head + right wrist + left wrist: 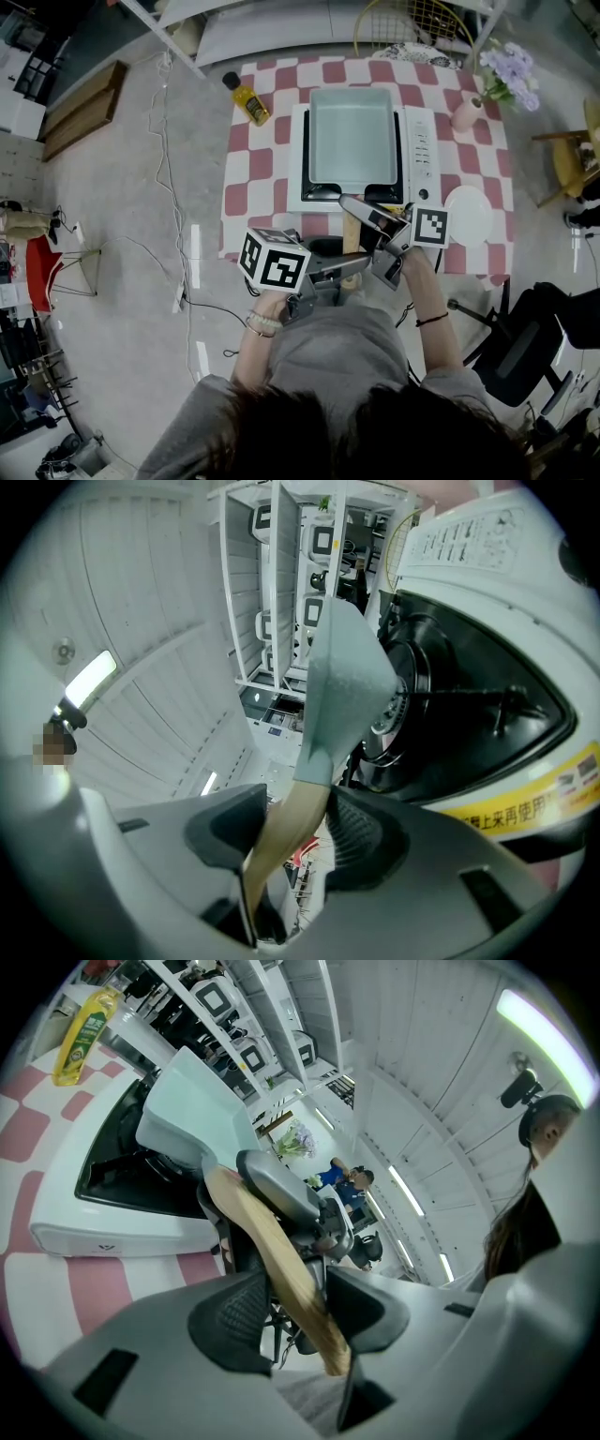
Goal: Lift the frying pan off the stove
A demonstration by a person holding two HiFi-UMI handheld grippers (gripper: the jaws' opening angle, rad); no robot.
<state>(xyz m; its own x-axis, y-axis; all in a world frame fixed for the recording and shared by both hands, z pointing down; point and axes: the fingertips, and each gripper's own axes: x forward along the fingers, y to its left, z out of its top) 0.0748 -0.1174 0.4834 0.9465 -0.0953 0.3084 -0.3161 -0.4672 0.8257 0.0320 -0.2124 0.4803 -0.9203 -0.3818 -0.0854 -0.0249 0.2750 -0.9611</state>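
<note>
Pink-and-white checks cover the worktop [246, 202], and the white stove [424, 141] sits just ahead of my fingers with the pale square pan [352, 131] resting on its burner. Its wooden handle [272, 1260] runs back toward me, passing between my left fingers [230, 1312] and, a little nearer the pan, my right fingers [361, 841]. Both pairs stand fairly wide yet look pressed against the wood. I judge the grip made and the lift not begun. Next I should raise both together, keeping the pan level.
</note>
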